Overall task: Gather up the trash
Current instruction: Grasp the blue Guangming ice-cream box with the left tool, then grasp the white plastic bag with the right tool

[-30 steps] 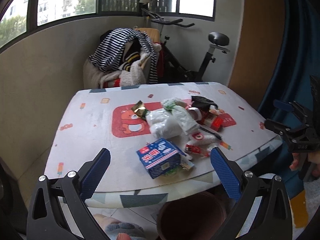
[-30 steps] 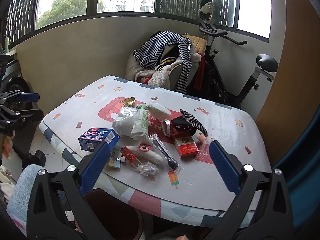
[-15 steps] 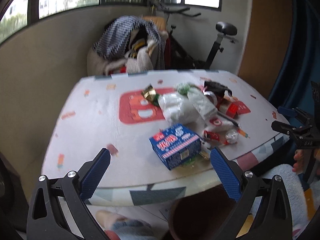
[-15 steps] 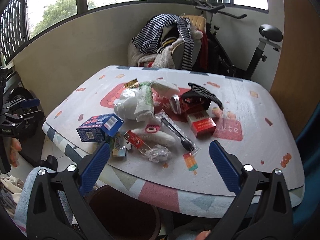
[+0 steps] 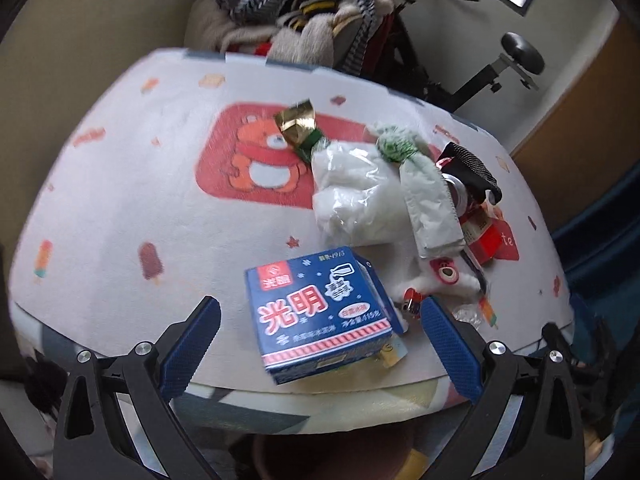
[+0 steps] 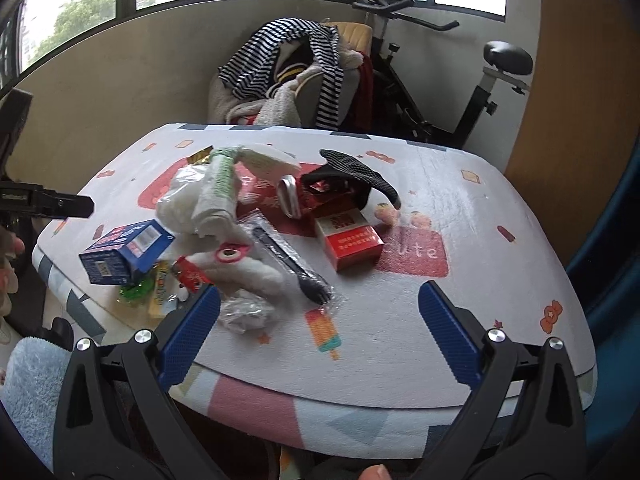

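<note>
Trash lies heaped on a table [image 5: 120, 208] [image 6: 460, 312] with a cartoon-print cover. A blue milk carton [image 5: 320, 316] [image 6: 124, 252] sits at the near edge, straight ahead of my open left gripper [image 5: 320, 344], between its blue pads but not touched. Behind the carton are crumpled white plastic bags [image 5: 356, 200] [image 6: 200, 200], a gold wrapper [image 5: 298, 122], a can [image 6: 290, 202] and a red cigarette pack [image 6: 348, 240]. My right gripper [image 6: 318, 332] stands open over the front edge, just short of a black plastic fork [image 6: 292, 262] and a clear wrapper [image 6: 248, 312].
A brown bin [image 5: 332, 452] stands on the floor under the table's near edge. Behind the table is a chair piled with striped clothes [image 6: 296, 64] and an exercise bike [image 6: 460, 80]. The left gripper's body [image 6: 44, 204] shows at the far left of the right wrist view.
My left gripper has moved forward and down to the blue carton, which now fills the space between its pads. The right gripper has come closer to the table and the trash pile.
</note>
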The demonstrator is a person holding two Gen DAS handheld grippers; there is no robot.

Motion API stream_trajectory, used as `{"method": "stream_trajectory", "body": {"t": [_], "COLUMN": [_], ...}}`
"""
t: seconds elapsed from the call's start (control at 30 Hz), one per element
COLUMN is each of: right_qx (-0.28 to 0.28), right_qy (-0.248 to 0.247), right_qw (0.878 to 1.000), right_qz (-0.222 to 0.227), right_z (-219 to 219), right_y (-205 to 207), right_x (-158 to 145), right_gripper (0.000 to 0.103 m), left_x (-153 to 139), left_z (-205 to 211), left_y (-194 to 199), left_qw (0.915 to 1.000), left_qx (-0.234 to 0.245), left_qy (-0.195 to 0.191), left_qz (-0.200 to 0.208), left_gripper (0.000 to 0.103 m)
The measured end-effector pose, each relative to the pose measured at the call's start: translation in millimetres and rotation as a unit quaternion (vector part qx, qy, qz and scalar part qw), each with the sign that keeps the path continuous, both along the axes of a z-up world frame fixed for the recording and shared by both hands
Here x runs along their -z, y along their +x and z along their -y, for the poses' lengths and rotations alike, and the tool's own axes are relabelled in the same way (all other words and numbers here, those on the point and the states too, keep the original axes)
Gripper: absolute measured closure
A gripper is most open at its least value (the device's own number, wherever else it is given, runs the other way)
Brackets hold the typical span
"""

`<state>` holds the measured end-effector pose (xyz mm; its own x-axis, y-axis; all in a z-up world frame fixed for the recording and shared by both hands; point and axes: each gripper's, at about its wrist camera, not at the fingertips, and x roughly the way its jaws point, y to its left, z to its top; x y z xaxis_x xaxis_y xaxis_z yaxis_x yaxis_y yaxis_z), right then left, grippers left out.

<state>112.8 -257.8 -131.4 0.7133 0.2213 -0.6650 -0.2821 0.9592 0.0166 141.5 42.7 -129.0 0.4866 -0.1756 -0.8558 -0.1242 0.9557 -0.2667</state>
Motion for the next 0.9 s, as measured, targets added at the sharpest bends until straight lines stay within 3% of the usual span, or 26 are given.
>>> {"method": "stream_trajectory", "body": {"t": [0.13, 0.3, 0.43, 0.57, 0.63, 0.67, 0.77, 0.9], "right_qx": [0.006, 0.009, -0.006, -0.022, -0.029, -0.038, -0.058, -0.075], "right_qy": [0.007, 0.015, 0.031, 0.030, 0.030, 0.030, 0.031, 0.036], "right_qw": [1.000, 1.000, 0.999, 0.999, 0.999, 0.998, 0.997, 0.996], "right_qz": [-0.004, -0.013, -0.027, -0.030, -0.031, -0.032, -0.036, -0.042], "right_z": [8.1, 15.1, 19.0, 15.1, 12.0, 8.5, 0.9, -8.7], "right_y": [5.3, 9.6, 8.2, 4.7, 2.9, 1.4, 0.4, 1.1], "right_x": [6.0, 12.5, 17.7, 21.7, 22.9, 23.6, 24.7, 26.8], "right_gripper": [0.006, 0.006, 0.006, 0.006, 0.006, 0.007, 0.015, 0.023], "left_x": [18.2, 29.3, 41.2, 55.4, 60.9, 60.7, 50.4, 24.5], "left_z": [-1.8, -2.2, 4.1, 4.4, 3.5, 2.6, -2.0, -2.7], "left_y": [20.4, 28.4, 30.1, 30.2, 29.3, 28.8, 23.5, 14.3], "left_qw": [0.9988, 0.9972, 0.9969, 0.9951, 0.9937, 0.9938, 0.9962, 0.9997], "left_qx": [-0.026, -0.042, -0.041, -0.045, -0.043, -0.042, -0.035, -0.014], "left_qy": [-0.002, -0.019, 0.003, -0.019, -0.028, -0.027, -0.031, -0.001], "left_qz": [-0.042, -0.058, -0.068, -0.086, -0.099, -0.100, -0.073, -0.018], "left_gripper": [0.005, 0.005, 0.005, 0.005, 0.015, 0.020, 0.020, 0.021]}}
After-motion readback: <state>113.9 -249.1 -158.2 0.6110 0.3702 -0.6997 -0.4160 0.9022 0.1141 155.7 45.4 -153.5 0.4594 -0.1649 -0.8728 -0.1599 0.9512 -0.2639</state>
